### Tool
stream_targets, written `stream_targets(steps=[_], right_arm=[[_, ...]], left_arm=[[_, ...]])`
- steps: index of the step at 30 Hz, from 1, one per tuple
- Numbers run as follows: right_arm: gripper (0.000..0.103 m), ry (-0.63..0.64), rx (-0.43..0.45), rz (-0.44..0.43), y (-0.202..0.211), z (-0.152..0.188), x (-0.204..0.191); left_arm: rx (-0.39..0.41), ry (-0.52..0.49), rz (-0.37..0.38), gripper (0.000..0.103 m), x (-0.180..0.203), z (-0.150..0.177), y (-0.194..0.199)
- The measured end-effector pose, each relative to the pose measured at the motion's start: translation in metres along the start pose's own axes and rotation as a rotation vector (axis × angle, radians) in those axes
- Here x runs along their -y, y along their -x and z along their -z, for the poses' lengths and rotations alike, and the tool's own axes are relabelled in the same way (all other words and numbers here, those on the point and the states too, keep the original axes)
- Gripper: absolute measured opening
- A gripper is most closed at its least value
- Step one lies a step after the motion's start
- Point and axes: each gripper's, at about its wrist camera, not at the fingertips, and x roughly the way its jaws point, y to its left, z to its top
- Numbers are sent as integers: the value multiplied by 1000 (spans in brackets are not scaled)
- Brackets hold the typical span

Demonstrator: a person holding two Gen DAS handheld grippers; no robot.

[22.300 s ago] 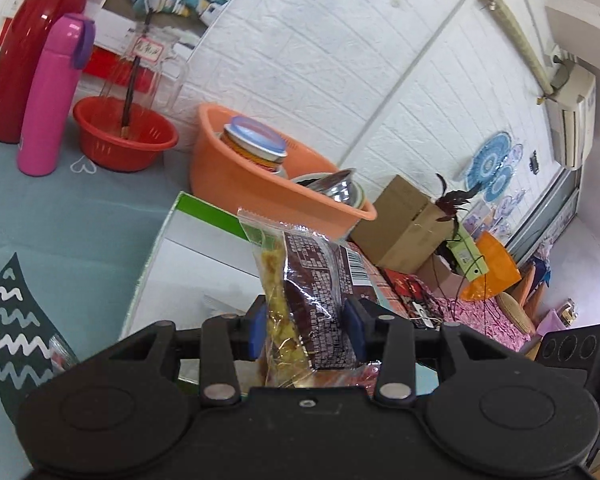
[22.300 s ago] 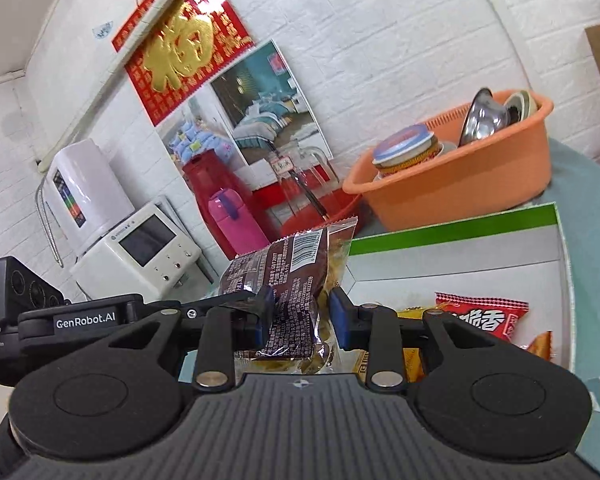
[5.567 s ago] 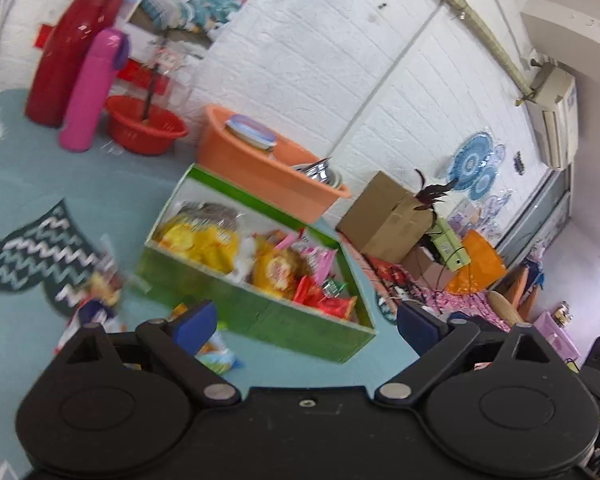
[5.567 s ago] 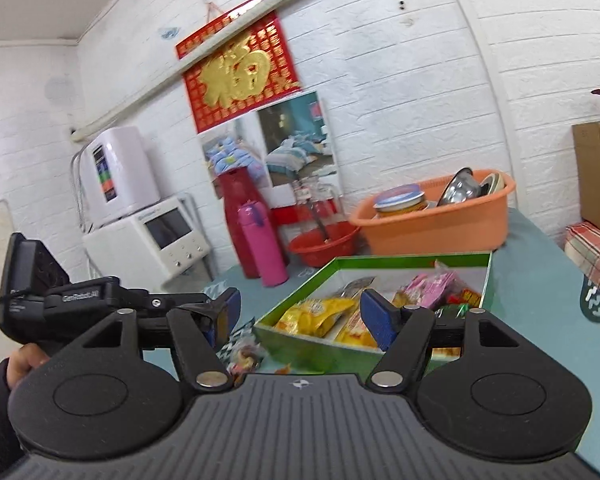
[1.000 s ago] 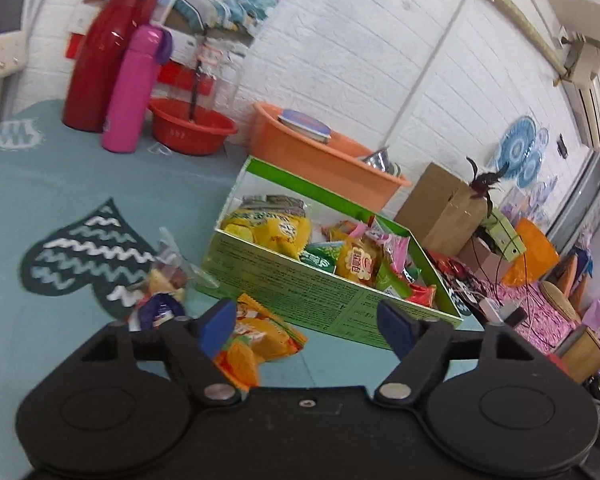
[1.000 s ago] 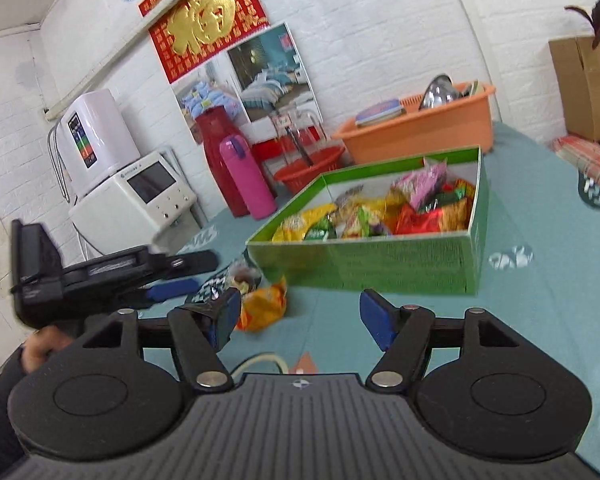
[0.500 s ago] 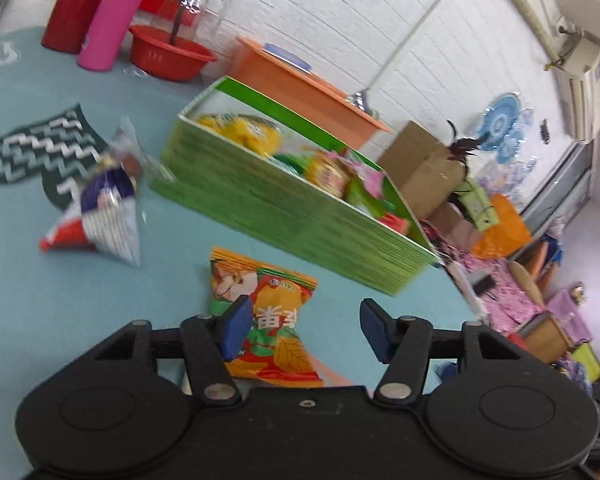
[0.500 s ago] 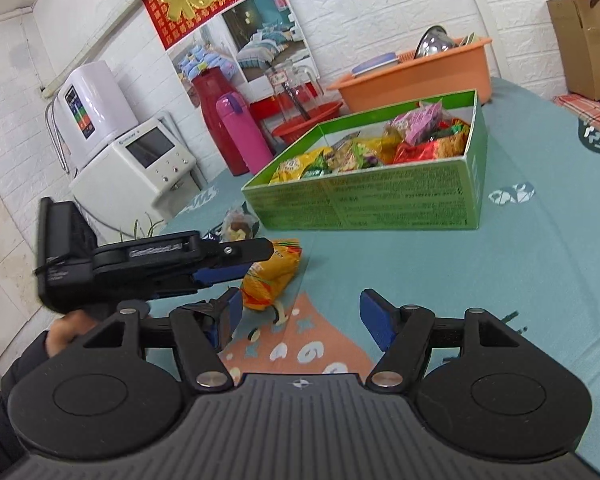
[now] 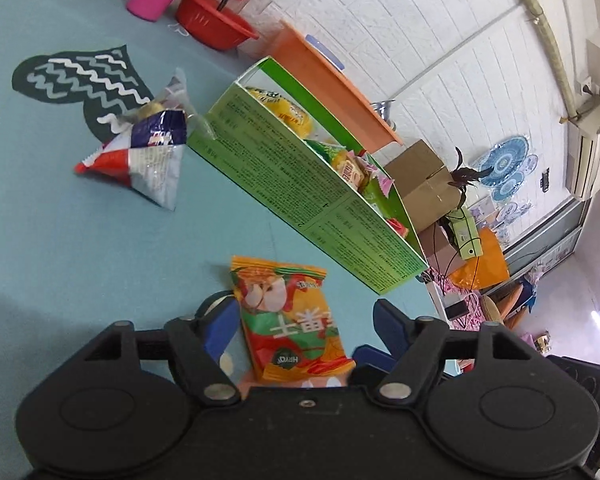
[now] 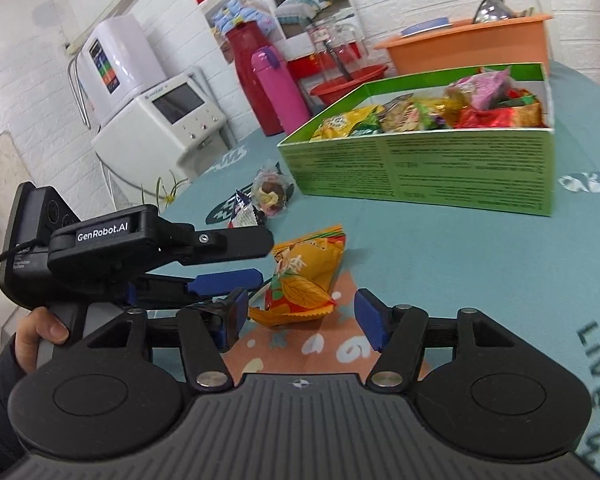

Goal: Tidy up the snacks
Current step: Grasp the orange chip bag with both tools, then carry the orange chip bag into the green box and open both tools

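An orange and red snack packet [image 9: 296, 322] lies flat on the teal tablecloth. My left gripper [image 9: 306, 322] is open, its blue pads either side of the packet and apart from it. The packet also shows in the right wrist view [image 10: 302, 280], with my right gripper [image 10: 300, 316] open just in front of it. The left gripper's fingers [image 10: 228, 282] reach the packet from the left there. The green box [image 9: 312, 196] holds several snacks; it also shows in the right wrist view [image 10: 460, 172]. A red, white and blue packet [image 9: 144, 160] and a clear candy bag [image 10: 272, 194] lie left of the box.
Behind the box stand an orange basin [image 10: 472, 42], a red bowl [image 10: 346, 80], a pink flask [image 10: 278, 90] and a red flask [image 10: 248, 68]. A white appliance [image 10: 156, 120] is off the table's left. A cardboard box [image 9: 424, 184] lies beyond the table.
Both grippers have dropped lower and closer to the orange packet. The left gripper's pads now straddle it.
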Motion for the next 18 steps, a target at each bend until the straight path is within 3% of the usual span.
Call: stream_targets(steps=[4, 6, 7, 9, 10, 12, 18], right_arm=[[85, 21, -23, -15, -16, -3, -1], [76, 11, -42, -14, -22, -3, 3], [74, -8, -53, -26, -25, -2, 8], [61, -58, -47, -71, -27, 0, 16], [61, -85, -45, -80, -26, -1, 19], [55, -99, -48, -84, -24, 1, 20], [50, -83, -15, -63, -2, 2, 14]], left_arm=[[-18, -2, 3, 103, -2, -4, -10], [-20, -11, 11, 101, -4, -4, -13], [-21, -17, 16, 93, -4, -3, -15], [-27, -26, 19, 65, -6, -1, -17], [-26, -31, 13, 48, -7, 2, -19], [-28, -3, 25, 46, -8, 5, -20], [-14, -5, 46, 43, 9, 12, -14]])
